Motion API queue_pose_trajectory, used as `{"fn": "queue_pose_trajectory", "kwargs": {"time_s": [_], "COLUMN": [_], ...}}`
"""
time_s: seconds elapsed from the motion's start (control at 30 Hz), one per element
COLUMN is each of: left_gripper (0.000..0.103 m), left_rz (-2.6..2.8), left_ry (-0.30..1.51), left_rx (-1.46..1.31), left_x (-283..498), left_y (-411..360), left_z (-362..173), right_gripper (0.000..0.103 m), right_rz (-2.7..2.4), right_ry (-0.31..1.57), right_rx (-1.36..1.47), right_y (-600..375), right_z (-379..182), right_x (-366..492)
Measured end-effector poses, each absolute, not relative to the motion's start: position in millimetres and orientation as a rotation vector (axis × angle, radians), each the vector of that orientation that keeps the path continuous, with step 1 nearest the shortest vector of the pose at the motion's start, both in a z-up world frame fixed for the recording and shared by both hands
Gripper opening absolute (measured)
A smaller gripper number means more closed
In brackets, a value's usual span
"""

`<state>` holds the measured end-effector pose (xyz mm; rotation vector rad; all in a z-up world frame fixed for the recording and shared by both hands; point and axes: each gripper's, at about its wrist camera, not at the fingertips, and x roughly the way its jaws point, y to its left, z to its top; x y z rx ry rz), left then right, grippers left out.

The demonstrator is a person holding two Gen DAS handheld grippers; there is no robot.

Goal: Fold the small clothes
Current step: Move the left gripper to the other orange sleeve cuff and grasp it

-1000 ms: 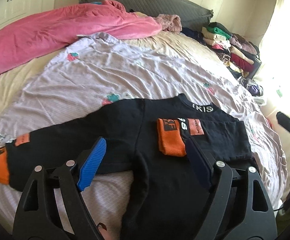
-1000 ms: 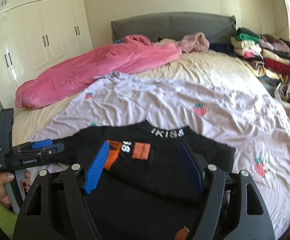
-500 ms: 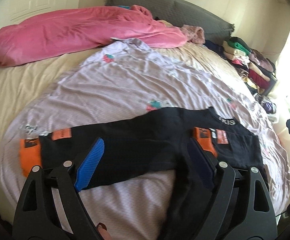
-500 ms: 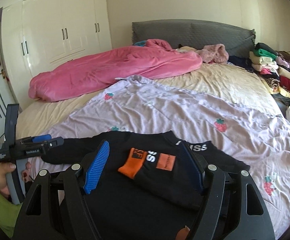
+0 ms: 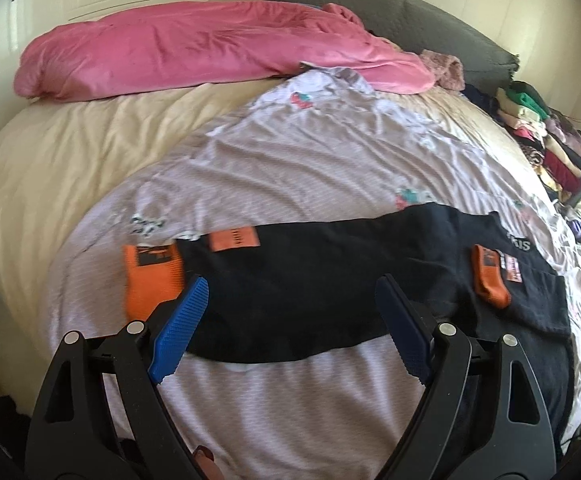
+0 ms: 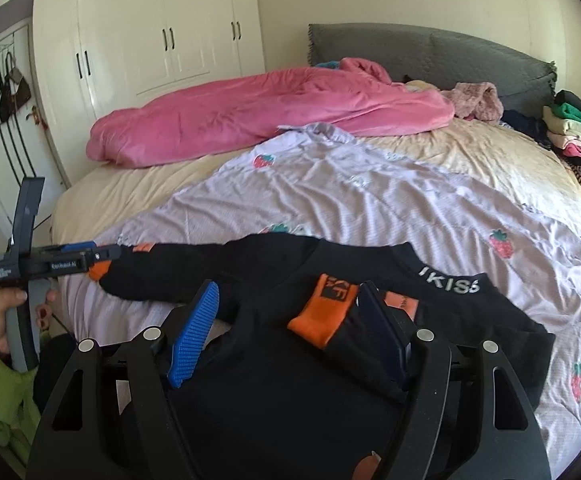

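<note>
A small black sweater point(image 5: 330, 280) with orange cuffs lies flat on the lilac strawberry sheet point(image 5: 290, 168). One sleeve is folded across the chest, its orange cuff point(image 6: 324, 312) near the collar. The other sleeve stretches out left, ending in an orange cuff point(image 5: 152, 276). My left gripper point(image 5: 290, 316) is open, hovering just above that outstretched sleeve near its cuff; it also shows in the right wrist view point(image 6: 90, 258). My right gripper point(image 6: 286, 320) is open above the sweater's body, holding nothing.
A pink duvet point(image 5: 194, 48) lies across the head of the bed by the grey headboard point(image 6: 430, 56). A pile of folded clothes point(image 6: 578, 140) sits at the right side. White wardrobes point(image 6: 150, 40) stand behind on the left.
My left gripper has swung left along the outstretched sleeve toward its orange cuff. My right gripper has stayed over the sweater's body, drifting slightly left. Both stay open.
</note>
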<state>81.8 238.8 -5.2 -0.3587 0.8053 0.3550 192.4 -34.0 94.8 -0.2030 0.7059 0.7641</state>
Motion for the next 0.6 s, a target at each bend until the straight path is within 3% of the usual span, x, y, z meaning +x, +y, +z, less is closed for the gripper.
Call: {"fn": "queue_pose_trajectory", "kwargs": {"time_s": [0.6], "left_gripper": [0.079], "left_rz": [0.513], "left_ry": [0.860], "left_rx": [-0.485], "left_x": [48], "left_y": [309], "left_z": [-44], "right_gripper": [0.071], "right_rz": [0.917], "right_ry": [0.757], "right_rx": [-0.306], "right_y": [8], "right_z": [54], "right_x": [178]}}
